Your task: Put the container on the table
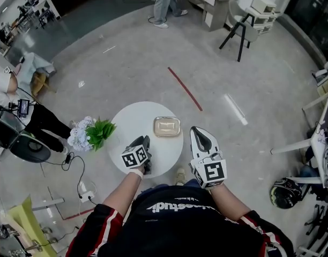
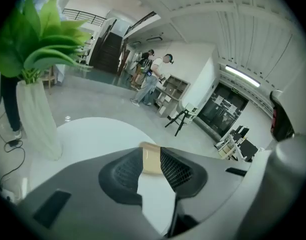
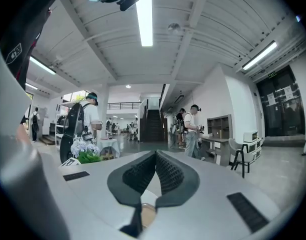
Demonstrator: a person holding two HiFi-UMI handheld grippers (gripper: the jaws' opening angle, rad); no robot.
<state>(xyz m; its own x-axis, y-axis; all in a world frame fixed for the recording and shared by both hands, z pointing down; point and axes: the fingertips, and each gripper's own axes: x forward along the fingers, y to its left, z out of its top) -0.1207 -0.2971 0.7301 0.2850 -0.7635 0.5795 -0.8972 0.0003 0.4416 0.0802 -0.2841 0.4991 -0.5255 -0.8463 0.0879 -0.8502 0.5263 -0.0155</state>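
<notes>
A shallow beige rectangular container (image 1: 166, 126) lies flat on the round white table (image 1: 131, 123), towards its far right side. My dark left gripper (image 1: 146, 139) hovers over the table's near part, just left of and short of the container. In the left gripper view its jaws stand a narrow gap apart with nothing between them; the container (image 2: 151, 163) shows through the left gripper (image 2: 152, 150) on the table (image 2: 93, 134) beyond. My white right gripper (image 1: 198, 130) hangs beside the table's right edge, and in its own view the right gripper (image 3: 155, 154) is shut and empty.
A pale vase of green leaves and white flowers (image 1: 91, 134) stands at the table's left edge, close on the left as vase (image 2: 38, 119). A seated person (image 1: 24, 119) is at far left, cables (image 1: 73, 165) lie on the floor, and a helmet (image 1: 286, 193) at right.
</notes>
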